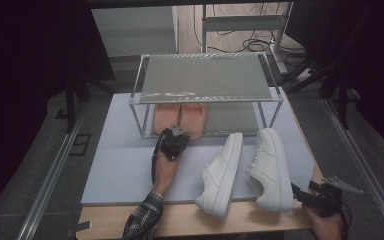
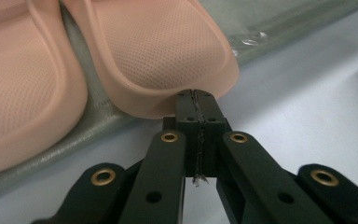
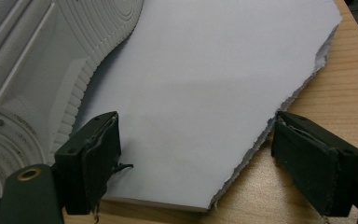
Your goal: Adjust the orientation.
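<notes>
Closed tight, the left claw is pressed against the heel rim of a pink slipper on the rack's lower shelf. Two white sneakers are laid on the worktop, with the right claw held wide open and empty just beside one.

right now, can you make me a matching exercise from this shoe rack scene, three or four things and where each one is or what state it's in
Things:
1. pink slippers
2. white sneakers
3. left gripper
4. right gripper

States or places:
A. jaws wide apart, at the table's near right corner
B. on the white mat, in front of the rack
C. jaws closed, at the heel edge of a slipper
D. on the rack's lower shelf

Pairs: 1-D, 2-B, 3-C, 4-A
</notes>
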Available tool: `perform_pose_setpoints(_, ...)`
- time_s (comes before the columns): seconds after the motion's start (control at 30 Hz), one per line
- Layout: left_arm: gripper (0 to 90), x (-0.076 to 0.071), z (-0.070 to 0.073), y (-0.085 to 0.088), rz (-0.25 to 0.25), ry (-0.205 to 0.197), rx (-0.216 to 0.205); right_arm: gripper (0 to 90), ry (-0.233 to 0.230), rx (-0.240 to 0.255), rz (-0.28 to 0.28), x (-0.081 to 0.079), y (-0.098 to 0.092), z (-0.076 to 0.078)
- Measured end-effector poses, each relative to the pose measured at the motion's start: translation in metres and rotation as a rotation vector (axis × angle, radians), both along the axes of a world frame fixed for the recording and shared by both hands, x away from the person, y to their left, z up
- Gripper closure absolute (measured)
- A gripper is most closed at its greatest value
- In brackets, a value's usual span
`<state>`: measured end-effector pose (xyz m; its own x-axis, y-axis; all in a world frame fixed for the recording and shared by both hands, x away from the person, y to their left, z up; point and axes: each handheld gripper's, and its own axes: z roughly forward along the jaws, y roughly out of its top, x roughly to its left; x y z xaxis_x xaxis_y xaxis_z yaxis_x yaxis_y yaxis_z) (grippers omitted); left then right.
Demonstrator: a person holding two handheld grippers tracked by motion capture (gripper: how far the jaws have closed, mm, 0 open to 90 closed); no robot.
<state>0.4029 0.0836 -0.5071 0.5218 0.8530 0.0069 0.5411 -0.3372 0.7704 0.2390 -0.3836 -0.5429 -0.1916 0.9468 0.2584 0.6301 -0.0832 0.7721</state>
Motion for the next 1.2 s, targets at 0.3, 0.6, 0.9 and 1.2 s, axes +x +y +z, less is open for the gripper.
perform_pose_setpoints(0.3, 89.6, 0.017, -0.004, -0.006, 0.042, 0.017, 0.007, 16.3, 0.000, 0.000, 0.000, 0.000, 0.000, 0.000)
perform_pose_setpoints(0.6, 89.6, 0.020, -0.006, -0.006, 0.046, 0.026, -0.002, 16.3, 0.000, 0.001, 0.000, 0.000, 0.000, 0.000)
perform_pose_setpoints(0.9, 83.6, 0.004, -0.001, 0.000, 0.014, 0.019, -0.033, 16.3, -0.001, 0.000, 0.001, 0.000, 0.000, 0.000)
perform_pose_setpoints(1.2, 75.2, -0.023, 0.000, 0.008, -0.026, 0.007, -0.070, 16.3, -0.001, 0.000, 0.001, 0.000, 0.000, 0.000)
